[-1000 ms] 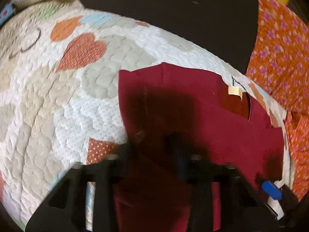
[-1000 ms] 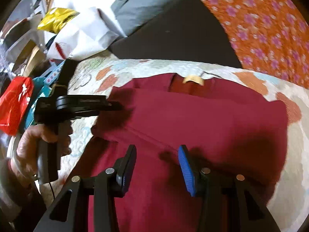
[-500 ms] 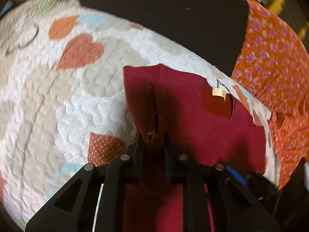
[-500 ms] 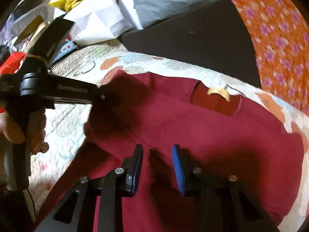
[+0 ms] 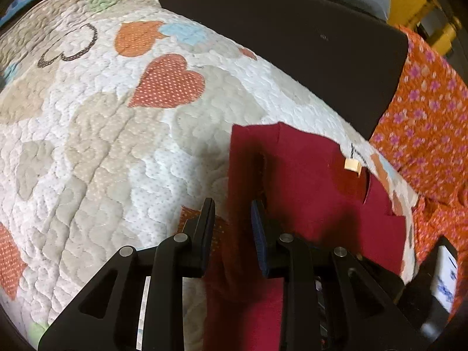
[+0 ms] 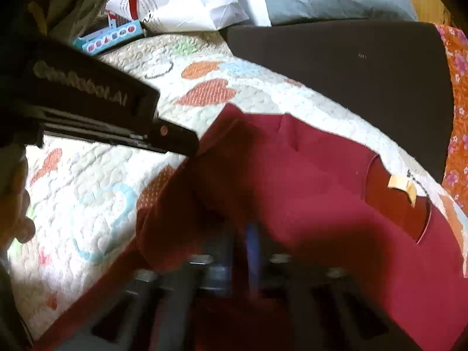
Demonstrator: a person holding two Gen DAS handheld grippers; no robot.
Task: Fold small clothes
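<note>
Since a second ago the right tool (image 6: 237,251) has drawn its jaws together and swept sideways, blurred now and low in its own view, while the left tool (image 5: 232,219) has slackened off the pinch it had half a second back and its jaws are opening, with the shirt's left edge between them but the pads seemingly no longer pressing on it. Whether the right tool has cloth pinched I cannot tell; the blur hides its tips, though they sit right against the fabric. The maroon T-shirt (image 5: 316,181) lies on the heart-patterned quilt (image 5: 102,146) of a bed, collar and tan neck label (image 5: 352,165) toward the far edge, its left side already turned inward. By my reading the sleeve-side fold is in hand. Next, the left tool probably needs to clear the cloth without dragging it, then both take the hem and bring it toward the collar. Count: one shirt, two tools, one quilt, one orange floral cloth (image 5: 430,122).
</note>
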